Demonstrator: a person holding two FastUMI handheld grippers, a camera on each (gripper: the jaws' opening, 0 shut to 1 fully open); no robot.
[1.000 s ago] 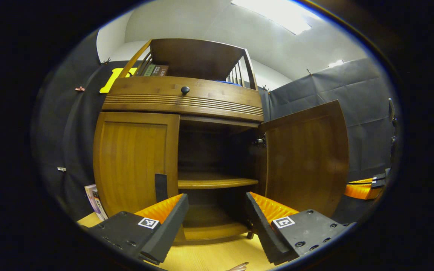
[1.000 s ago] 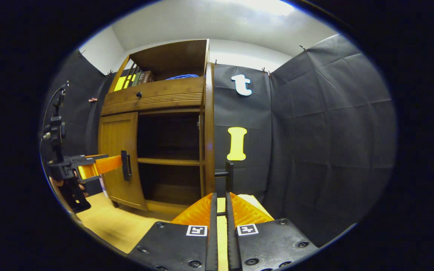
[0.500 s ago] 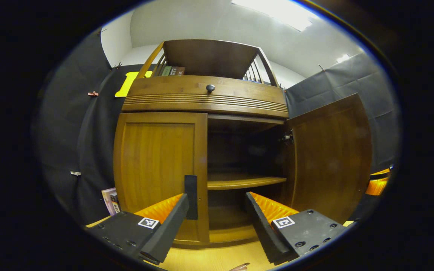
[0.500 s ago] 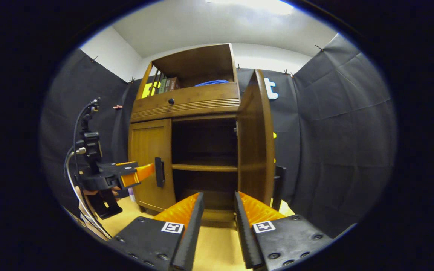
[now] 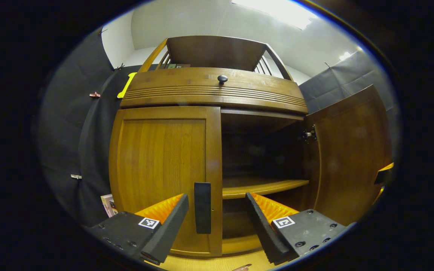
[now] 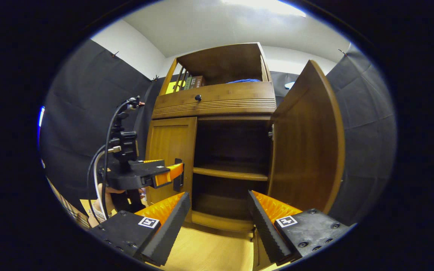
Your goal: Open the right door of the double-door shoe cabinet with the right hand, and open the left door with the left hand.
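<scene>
Now the left hand-held gripper (image 5: 217,210) is sitting w/ fingers spread wide, the black handle (image 5: 202,207) of the left door (image 5: 160,165) standing between them, nearer its left finger, not pinched. That door is lying shut against the shoe cabinet (image 5: 213,90). The right door (image 6: 307,143) is standing swung open at the cabinet's right edge, showing the inner shelf (image 6: 232,172). The right hand-held gripper (image 6: 217,222) is hanging spread & empty in front of the opening, just beside the right door's lower edge.
</scene>
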